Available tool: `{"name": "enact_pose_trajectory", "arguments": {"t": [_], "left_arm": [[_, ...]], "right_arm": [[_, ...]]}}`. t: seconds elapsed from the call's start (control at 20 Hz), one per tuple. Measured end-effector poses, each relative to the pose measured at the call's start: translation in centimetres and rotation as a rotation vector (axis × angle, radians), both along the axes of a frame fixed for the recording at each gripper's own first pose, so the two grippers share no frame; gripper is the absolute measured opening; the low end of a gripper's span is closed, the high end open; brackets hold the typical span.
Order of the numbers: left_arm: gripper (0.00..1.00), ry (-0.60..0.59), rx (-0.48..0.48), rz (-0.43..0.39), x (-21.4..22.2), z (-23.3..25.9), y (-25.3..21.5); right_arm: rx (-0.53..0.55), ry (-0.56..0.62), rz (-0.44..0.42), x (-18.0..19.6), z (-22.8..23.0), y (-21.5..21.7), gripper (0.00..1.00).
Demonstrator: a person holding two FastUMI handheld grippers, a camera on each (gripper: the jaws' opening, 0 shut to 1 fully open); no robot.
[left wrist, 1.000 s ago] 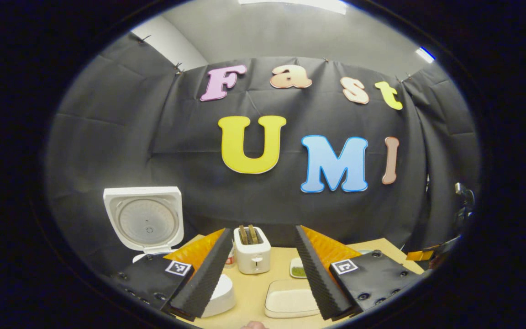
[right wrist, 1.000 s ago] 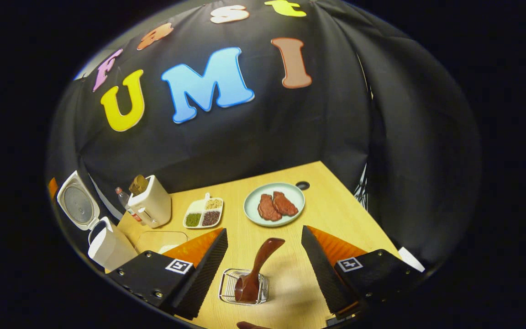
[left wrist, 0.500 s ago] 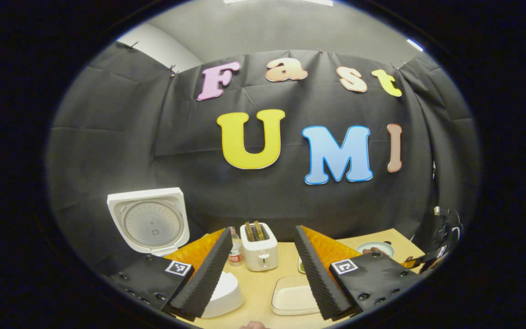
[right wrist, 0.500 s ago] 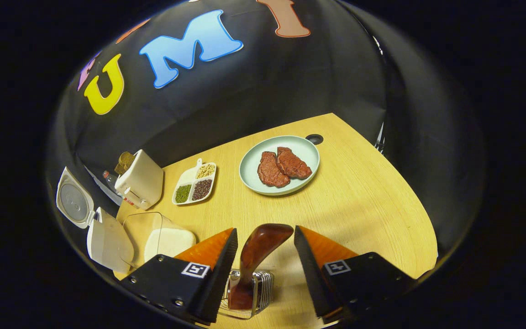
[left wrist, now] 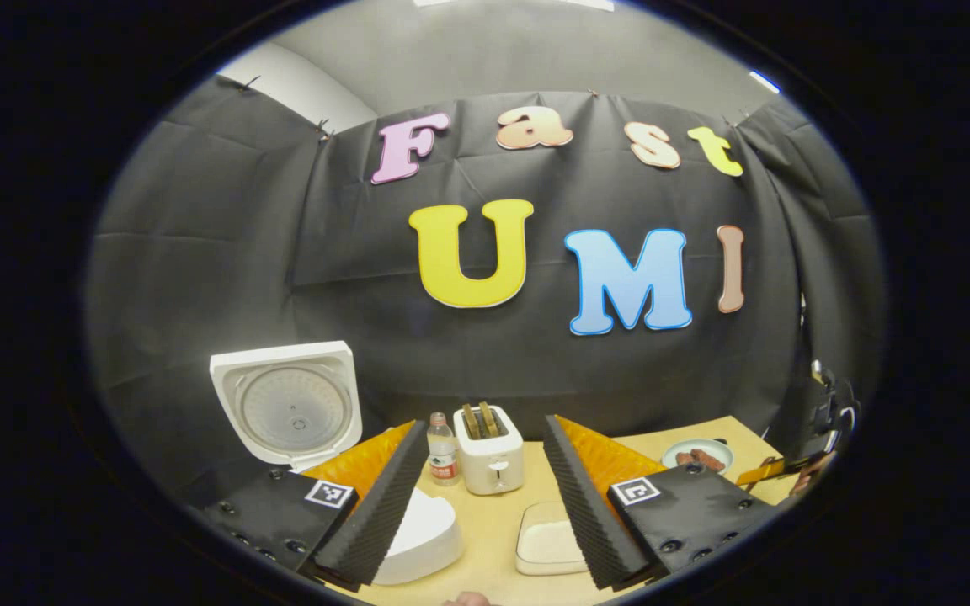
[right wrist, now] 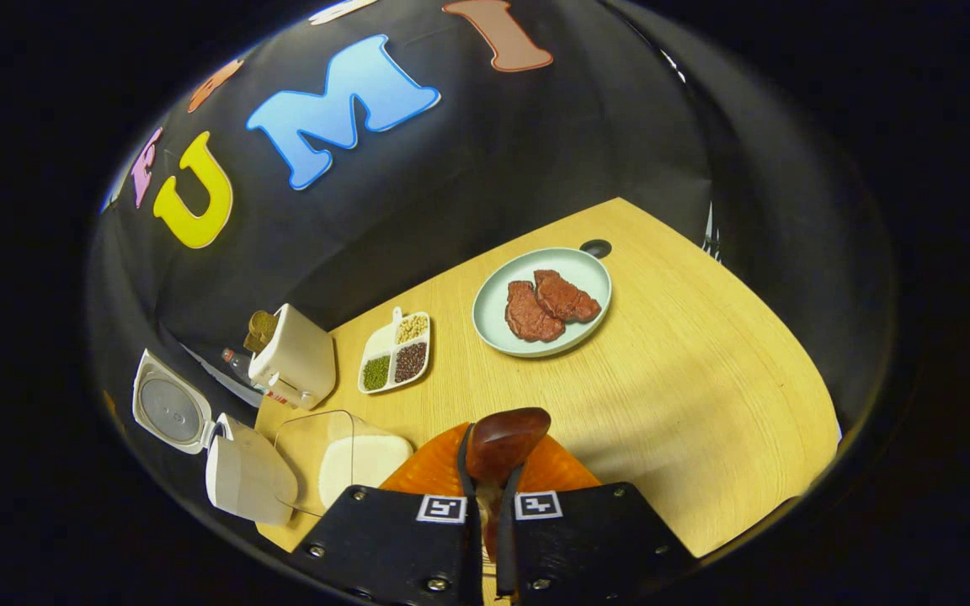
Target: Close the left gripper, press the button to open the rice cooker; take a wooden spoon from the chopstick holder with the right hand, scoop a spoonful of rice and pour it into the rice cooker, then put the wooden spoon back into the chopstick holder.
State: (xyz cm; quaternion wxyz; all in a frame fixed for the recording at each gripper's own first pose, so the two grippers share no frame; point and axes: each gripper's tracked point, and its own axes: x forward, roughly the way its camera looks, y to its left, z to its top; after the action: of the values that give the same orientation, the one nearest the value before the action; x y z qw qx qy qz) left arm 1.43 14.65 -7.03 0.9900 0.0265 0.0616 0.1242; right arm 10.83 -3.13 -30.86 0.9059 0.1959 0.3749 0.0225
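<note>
The white rice cooker (left wrist: 418,539) stands with its lid (left wrist: 287,404) swung up, just left of my left gripper (left wrist: 481,513), which hangs open above the table with nothing between its fingers. In the right gripper view the cooker (right wrist: 245,475) sits at the lower left, beside a clear box of rice (right wrist: 350,459). My right gripper (right wrist: 489,492) is shut on the handle of the dark wooden spoon (right wrist: 503,433), whose rounded end sticks up between the fingers. The chopstick holder is hidden under that gripper.
A white toaster (right wrist: 295,358), a small bottle (left wrist: 443,459), a divided dish of beans (right wrist: 395,358) and a pale green plate with two pieces of meat (right wrist: 493,324) stand on the wooden table (right wrist: 704,404). The rice box (left wrist: 548,539) lies ahead of the left gripper.
My right gripper came down over the spoon handle and shut on it. The left gripper stayed open and drifted a little, so the cooker and toaster slid rightward in its view.
</note>
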Motion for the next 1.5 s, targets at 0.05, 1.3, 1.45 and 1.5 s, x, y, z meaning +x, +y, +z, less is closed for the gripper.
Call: {"name": "enact_pose_trajectory", "arguments": {"t": [0.05,1.3,1.45,1.5], "left_arm": [[0.95,-0.003,-0.002,-0.023,-0.1,-0.1,-0.2],[0.96,0.031,-0.019,-0.077,-3.4,-2.7,8.1],[0.96,0.044,-0.03,-0.049,-3.8,-3.6,9.0],[0.96,0.042,-0.032,-0.039,-4.0,-3.7,9.3]], "right_arm": [[-0.011,-0.012,-0.013,-0.1,1.2,-0.1,0.07],[-0.282,-0.228,0.394,5.7,-0.5,24.1,0.07],[-0.255,-0.245,0.447,5.0,-1.1,25.9,0.07],[-0.249,-0.25,0.455,4.9,-1.1,26.2,0.07]]}}
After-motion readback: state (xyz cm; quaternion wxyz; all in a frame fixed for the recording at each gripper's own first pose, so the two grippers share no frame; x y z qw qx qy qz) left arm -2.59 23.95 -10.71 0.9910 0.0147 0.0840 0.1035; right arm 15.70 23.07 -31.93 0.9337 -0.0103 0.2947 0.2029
